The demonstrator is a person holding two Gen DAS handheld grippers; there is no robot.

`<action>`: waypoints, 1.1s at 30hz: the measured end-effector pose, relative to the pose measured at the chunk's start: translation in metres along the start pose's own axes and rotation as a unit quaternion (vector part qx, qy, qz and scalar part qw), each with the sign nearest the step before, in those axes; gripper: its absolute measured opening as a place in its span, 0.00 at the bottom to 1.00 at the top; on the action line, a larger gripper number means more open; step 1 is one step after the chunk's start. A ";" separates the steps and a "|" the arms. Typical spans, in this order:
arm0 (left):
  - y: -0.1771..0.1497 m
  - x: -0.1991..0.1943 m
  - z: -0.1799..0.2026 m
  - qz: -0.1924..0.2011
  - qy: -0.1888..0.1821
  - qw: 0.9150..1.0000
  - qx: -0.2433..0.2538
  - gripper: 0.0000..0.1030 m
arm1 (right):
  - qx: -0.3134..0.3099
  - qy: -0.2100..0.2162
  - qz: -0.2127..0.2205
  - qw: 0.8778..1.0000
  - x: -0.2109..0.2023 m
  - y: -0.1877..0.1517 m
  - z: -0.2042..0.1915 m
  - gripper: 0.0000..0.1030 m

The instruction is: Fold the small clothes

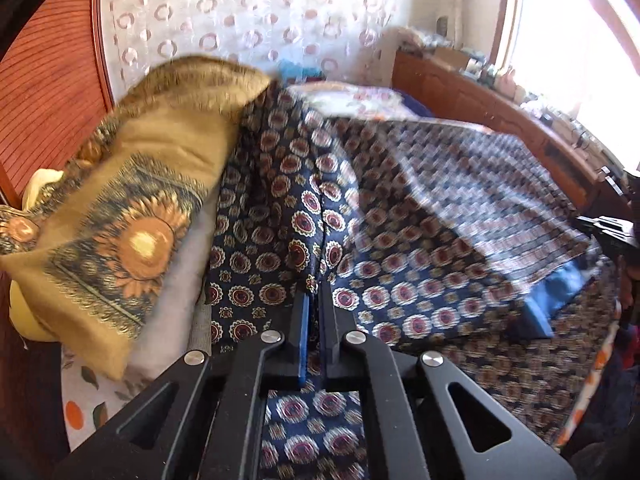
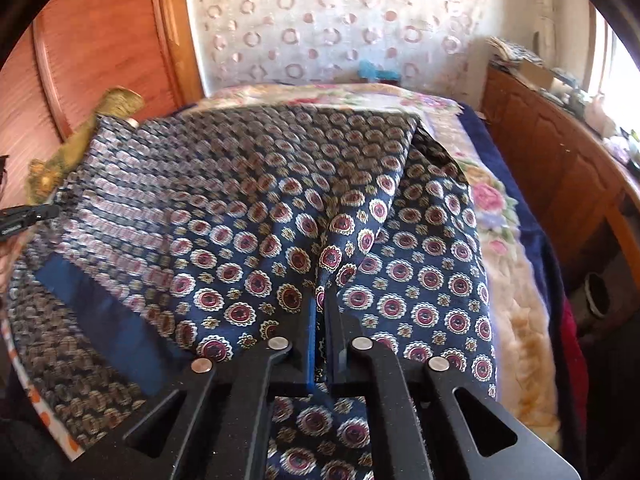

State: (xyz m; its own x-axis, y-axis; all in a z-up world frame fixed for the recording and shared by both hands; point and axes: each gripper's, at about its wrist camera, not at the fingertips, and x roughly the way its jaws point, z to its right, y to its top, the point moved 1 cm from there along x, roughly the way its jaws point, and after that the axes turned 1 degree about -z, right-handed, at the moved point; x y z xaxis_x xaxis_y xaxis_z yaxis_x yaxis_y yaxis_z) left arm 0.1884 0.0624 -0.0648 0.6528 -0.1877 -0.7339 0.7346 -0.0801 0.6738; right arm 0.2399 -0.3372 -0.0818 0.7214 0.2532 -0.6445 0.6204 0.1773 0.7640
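Both claws are pointing forward and downward over the bed, each pinching a raised fold of the navy medallion-print garment. The left claw is clamped shut on a ridge of the cloth near the sunflower pillow. The right claw is likewise squeezing the fabric between its blue pads. The garment is lying spread across the bed, lifting in a tent at each pinch, its far part blurred.

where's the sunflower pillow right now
In the left wrist view the sunflower pillow leans at the left, against the wooden headboard, beside the patterned cloth.
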 end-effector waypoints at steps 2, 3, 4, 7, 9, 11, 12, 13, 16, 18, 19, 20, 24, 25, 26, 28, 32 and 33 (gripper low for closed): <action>-0.001 -0.015 0.003 0.015 -0.005 1.000 0.001 0.04 | -0.001 0.005 0.015 1.000 -0.014 0.001 0.002 0.02; -0.002 -0.020 0.004 0.020 -0.008 1.000 0.001 0.04 | 0.000 0.008 0.023 1.000 -0.021 0.002 0.003 0.02; -0.003 -0.027 0.007 0.026 -0.012 1.000 0.001 0.04 | 0.001 0.008 0.031 1.000 -0.029 0.002 0.004 0.02; -0.011 -0.046 0.012 0.038 -0.025 0.999 0.002 0.04 | -0.002 0.009 0.045 0.999 -0.051 0.000 0.006 0.02; -0.021 -0.054 0.015 0.041 -0.031 0.999 0.001 0.04 | -0.005 0.006 0.047 0.999 -0.061 -0.006 0.007 0.02; -0.038 -0.060 0.016 0.035 -0.033 0.999 -0.005 0.04 | -0.007 0.003 0.040 0.999 -0.067 -0.016 0.007 0.02; -0.047 -0.061 0.016 0.033 -0.033 0.999 -0.007 0.04 | -0.010 0.000 0.034 0.999 -0.069 -0.022 0.006 0.02; -0.054 -0.062 0.015 0.030 -0.034 0.999 -0.011 0.04 | -0.011 -0.002 0.030 0.999 -0.071 -0.028 0.006 0.02; -0.074 -0.060 0.009 0.019 -0.035 0.999 -0.027 0.04 | -0.018 -0.003 0.018 1.000 -0.075 -0.043 0.001 0.02; -0.080 -0.051 0.009 0.004 -0.036 0.999 -0.031 0.04 | -0.013 -0.002 0.007 1.000 -0.071 -0.053 -0.001 0.02; -0.079 -0.044 0.011 0.000 -0.032 0.999 -0.028 0.05 | -0.012 -0.007 -0.001 1.000 -0.066 -0.057 -0.003 0.02; -0.080 -0.041 0.012 -0.004 -0.026 0.999 -0.027 0.05 | -0.010 -0.011 -0.009 1.000 -0.061 -0.059 -0.003 0.02; -0.080 -0.040 0.014 -0.009 -0.014 1.000 -0.025 0.15 | 0.007 -0.014 -0.017 1.000 -0.049 -0.060 -0.005 0.02; -0.080 -0.042 0.013 -0.005 -0.010 1.000 -0.025 0.28 | 0.008 -0.016 -0.016 1.000 -0.049 -0.060 -0.006 0.02; -0.079 -0.045 0.012 0.000 -0.012 1.000 -0.026 0.39 | 0.009 -0.017 -0.014 1.000 -0.050 -0.060 -0.005 0.02; -0.079 -0.050 0.011 0.007 -0.015 0.999 -0.030 0.47 | 0.007 -0.023 -0.008 1.000 -0.053 -0.058 -0.008 0.02; -0.077 -0.058 0.000 0.015 -0.001 0.999 -0.036 0.75 | 0.001 -0.046 0.011 0.999 -0.071 -0.058 -0.026 0.07; -0.078 -0.059 -0.001 0.016 0.003 0.999 -0.039 0.75 | 0.001 -0.051 0.019 0.998 -0.080 -0.061 -0.026 0.11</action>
State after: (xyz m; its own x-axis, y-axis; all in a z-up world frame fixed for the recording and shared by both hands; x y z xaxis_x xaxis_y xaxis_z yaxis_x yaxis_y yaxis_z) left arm 0.0928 0.0807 -0.0741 0.6771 -0.1822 -0.7130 0.7253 0.0018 0.6884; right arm 0.1364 -0.3431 -0.0764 0.7721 0.1607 -0.6149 0.5926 0.1675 0.7879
